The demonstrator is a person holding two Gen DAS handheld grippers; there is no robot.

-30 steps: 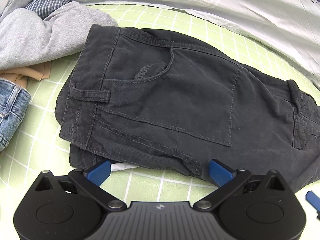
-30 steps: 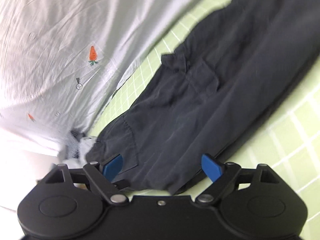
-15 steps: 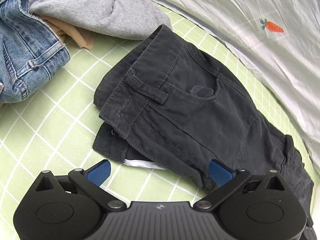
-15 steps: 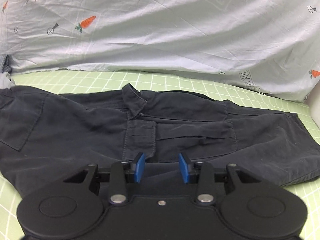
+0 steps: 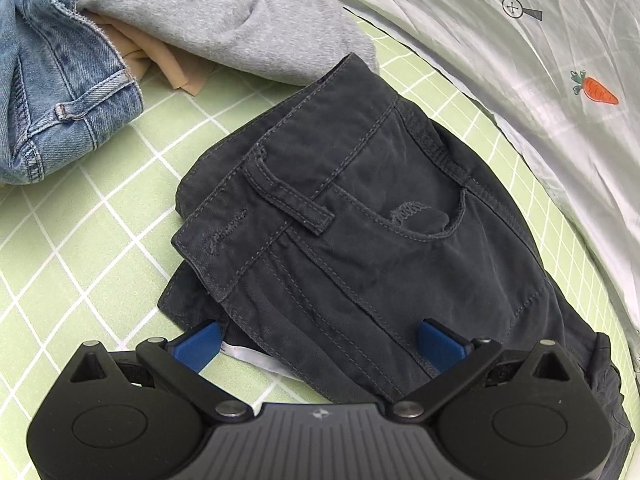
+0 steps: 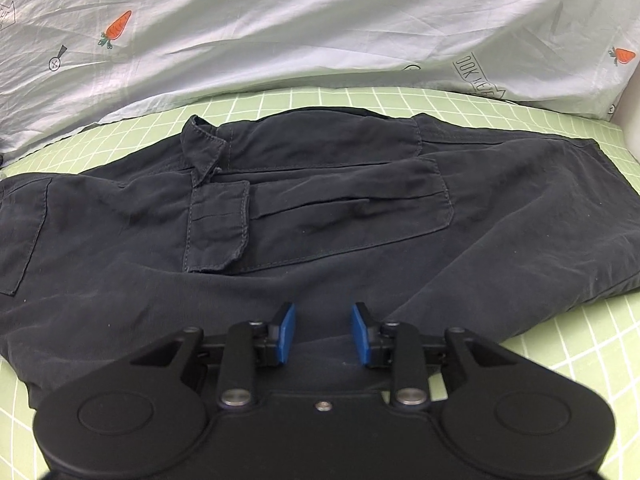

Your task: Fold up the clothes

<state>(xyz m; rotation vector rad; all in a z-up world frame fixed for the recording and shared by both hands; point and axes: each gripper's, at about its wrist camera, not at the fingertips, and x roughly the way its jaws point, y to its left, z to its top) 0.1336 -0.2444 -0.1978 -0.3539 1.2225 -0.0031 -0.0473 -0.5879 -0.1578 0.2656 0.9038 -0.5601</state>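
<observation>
The dark cargo trousers (image 5: 360, 240) are lying folded lengthwise on the green checked mat (image 5: 80, 240), the waistband end pointing toward ten o'clock in the left wrist view.

The left gripper (image 5: 320, 344) is spreading its blue fingers (image 5: 198, 346) wide, reaching across the near edge of the waistband at six o'clock. One finger is sitting by the white inner lining at seven o'clock, the other over the dark cloth at five o'clock; nothing is being pinched between them, and whether the pads are touching the fabric cannot be told.

The right gripper (image 6: 323, 334) is holding its fingers (image 6: 286, 332) only narrowly apart, over the near hem of the trouser leg (image 6: 320, 220) at six o'clock. Dark cloth is showing through the gap, yet the pads are not closing on it.

A pile of blue jeans (image 5: 48, 92) and a grey sweater (image 5: 208, 16) is lying at eleven o'clock, with the pale carrot-print sheet (image 6: 320, 28) running along twelve o'clock.
</observation>
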